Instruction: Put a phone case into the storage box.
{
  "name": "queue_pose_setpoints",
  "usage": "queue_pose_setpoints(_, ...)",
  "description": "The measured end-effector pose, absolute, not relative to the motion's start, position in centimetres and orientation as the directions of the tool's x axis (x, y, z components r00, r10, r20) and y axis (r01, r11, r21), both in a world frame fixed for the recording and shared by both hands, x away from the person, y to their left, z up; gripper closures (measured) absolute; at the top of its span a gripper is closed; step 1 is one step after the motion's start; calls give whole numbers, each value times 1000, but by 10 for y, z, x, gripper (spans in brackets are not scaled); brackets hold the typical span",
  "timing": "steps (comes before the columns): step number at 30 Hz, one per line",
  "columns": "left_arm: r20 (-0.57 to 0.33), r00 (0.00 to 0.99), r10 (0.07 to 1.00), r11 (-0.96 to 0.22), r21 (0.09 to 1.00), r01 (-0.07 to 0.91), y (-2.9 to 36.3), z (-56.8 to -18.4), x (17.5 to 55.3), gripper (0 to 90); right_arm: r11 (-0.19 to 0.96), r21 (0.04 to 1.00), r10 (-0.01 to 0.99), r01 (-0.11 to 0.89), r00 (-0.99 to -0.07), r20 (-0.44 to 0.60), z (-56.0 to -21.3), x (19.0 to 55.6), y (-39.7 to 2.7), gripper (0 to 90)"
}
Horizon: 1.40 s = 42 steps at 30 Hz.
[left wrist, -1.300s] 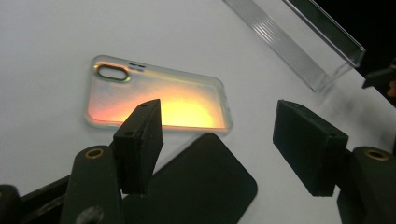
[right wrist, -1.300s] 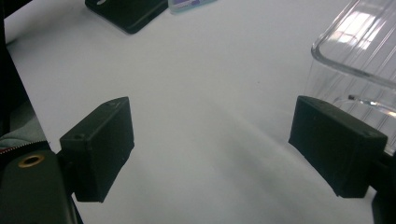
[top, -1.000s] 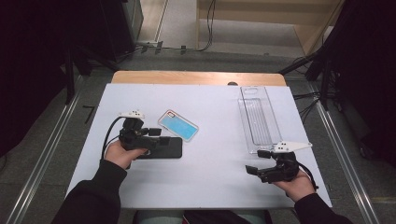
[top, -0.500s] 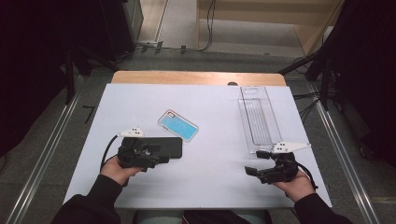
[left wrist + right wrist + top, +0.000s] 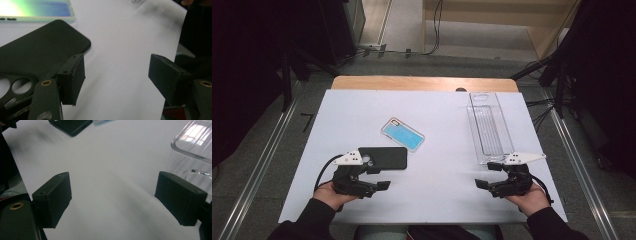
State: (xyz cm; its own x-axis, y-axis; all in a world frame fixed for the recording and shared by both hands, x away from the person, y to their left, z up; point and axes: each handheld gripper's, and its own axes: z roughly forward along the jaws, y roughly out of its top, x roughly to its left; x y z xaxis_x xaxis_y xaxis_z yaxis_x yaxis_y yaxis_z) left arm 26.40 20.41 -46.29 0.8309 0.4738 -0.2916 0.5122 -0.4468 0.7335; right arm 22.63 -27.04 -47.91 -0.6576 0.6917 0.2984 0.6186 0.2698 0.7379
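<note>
The white worktop [image 5: 442,195] offers open surface between the two hands, along its near edge. The black phone case [image 5: 384,157] lies flat at left, near the blue phone case [image 5: 402,134]; the clear tray [image 5: 488,127] sits toward the right edge. The left hand-held gripper [image 5: 377,177] stands wide open and empty, just beside the black phone case's camera end. The right hand-held gripper [image 5: 487,175] is open, empty, near the tray's near end.

We see a white counter [image 5: 362,115] with a wooden strip [image 5: 422,83] along its far edge. Grey floor [image 5: 262,150] with metal rails [image 5: 579,160] flanks it. Beyond, cables [image 5: 434,30] cross the floor near pale wooden furniture [image 5: 492,10]; the surroundings lie dark.
</note>
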Motion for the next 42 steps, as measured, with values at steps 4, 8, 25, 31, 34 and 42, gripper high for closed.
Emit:
queue_pose_setpoints(4,-339,793,506,-391,729,561,213,-467,262,300,272,732,690,625,-657,305,-480,226,-270,121)
queue_pose_setpoints(8,-328,798,506,-401,729,554,214,-470,262,300,287,712,691,641,-654,310,-483,227,-268,121)
queue_pose_setpoints(25,-356,789,501,-400,713,576,215,-468,265,299,283,730,678,623,-668,307,-472,233,-264,121)
queue_pose_setpoints(31,-386,772,505,-388,697,603,217,-468,266,299,274,757,666,593,-685,295,-455,238,-252,121)
queue_pose_setpoints(34,-403,765,502,-384,688,615,216,-468,267,301,287,755,656,590,-695,294,-451,244,-243,121)
queue_pose_setpoints(42,-398,766,504,-379,695,611,217,-465,267,299,332,745,657,579,-709,258,-444,259,-219,121)
